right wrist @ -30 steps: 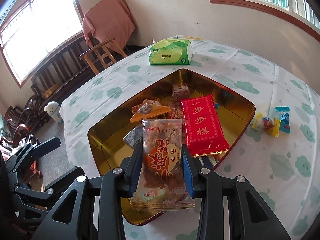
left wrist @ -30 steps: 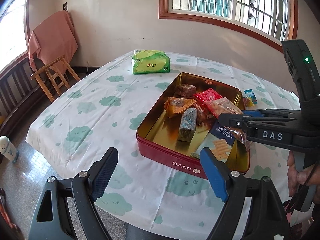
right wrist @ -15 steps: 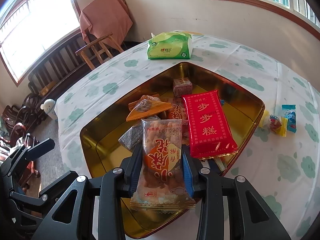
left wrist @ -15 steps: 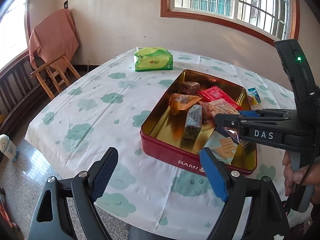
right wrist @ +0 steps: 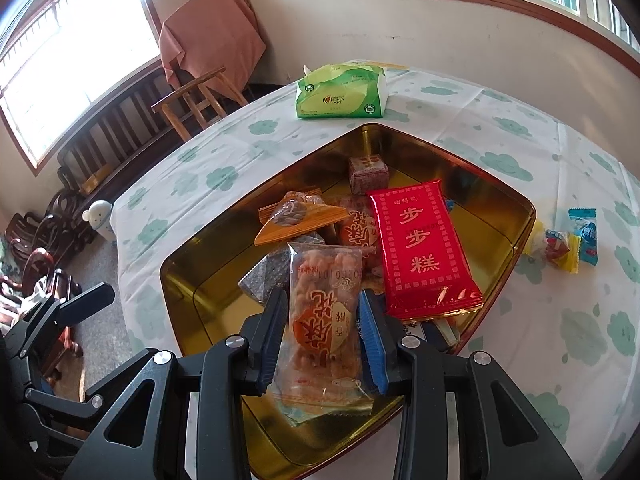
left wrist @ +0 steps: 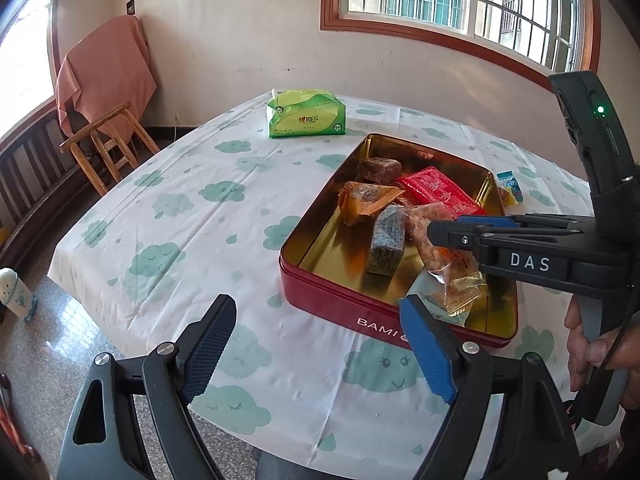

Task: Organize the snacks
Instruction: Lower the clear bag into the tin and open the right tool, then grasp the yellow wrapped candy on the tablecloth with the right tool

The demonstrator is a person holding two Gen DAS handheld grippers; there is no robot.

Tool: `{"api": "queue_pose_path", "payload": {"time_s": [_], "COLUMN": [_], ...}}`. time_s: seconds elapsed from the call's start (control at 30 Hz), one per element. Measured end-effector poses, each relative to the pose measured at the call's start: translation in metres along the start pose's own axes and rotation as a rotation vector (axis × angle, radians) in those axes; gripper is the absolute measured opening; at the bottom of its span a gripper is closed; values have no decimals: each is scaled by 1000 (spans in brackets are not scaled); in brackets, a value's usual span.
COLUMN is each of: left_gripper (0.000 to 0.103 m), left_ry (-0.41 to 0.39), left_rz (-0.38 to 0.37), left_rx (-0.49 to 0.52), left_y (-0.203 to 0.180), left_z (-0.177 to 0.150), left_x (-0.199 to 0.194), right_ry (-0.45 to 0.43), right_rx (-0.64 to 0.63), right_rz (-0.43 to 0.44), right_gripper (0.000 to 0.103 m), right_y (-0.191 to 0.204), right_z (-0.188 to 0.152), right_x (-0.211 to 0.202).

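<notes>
A table under a white cloth printed with green clouds [left wrist: 192,216] fills the room's middle. Nearest, the left gripper [left wrist: 316,354] hangs with its jaws spread wide, holding nothing. To its right, the right gripper [right wrist: 320,334] has its jaws clamped on a clear fried-snack packet [right wrist: 326,300] above the near part of the red tin [left wrist: 340,304]. Inside lie a red cake packet [right wrist: 420,252], an orange wrapper [right wrist: 298,220] and a brown block [right wrist: 368,174]. Farther left sits a green tissue pack [left wrist: 306,114].

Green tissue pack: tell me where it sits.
In the right wrist view the green tissue pack lies on the tablecloth beyond the tin's far corner, toward the wooden chair.
</notes>
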State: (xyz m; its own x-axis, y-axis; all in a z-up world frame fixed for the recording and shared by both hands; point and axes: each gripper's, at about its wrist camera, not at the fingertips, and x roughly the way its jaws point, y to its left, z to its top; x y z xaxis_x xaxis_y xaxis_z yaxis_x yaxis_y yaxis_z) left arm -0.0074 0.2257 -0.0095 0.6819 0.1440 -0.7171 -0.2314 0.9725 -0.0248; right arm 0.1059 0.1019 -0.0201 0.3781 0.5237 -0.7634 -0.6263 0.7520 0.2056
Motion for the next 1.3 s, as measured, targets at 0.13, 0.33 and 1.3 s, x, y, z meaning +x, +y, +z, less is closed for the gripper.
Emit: {"api": "queue_pose_path", "payload": {"time_s": [0.13,0.33,1.3], "left_gripper": [81,81,85], "left_ry": [5,-24,-33], "left_rz": [-3,-8,-130], "left_rx": [1,18,172], "left_y": [-1,-5,-85], "left_z": [0,4,35], "left_x": [1,-9,-10], "right_ry": [-33,-105,295], "right_rx": [3,-59,-607], "right_rz": [7,-86,-123], "right_gripper": [38,38,41], "right_y": [-6,-49,-150], "right_z": [0,-15,51], "right_x": [-14,-62,37]}}
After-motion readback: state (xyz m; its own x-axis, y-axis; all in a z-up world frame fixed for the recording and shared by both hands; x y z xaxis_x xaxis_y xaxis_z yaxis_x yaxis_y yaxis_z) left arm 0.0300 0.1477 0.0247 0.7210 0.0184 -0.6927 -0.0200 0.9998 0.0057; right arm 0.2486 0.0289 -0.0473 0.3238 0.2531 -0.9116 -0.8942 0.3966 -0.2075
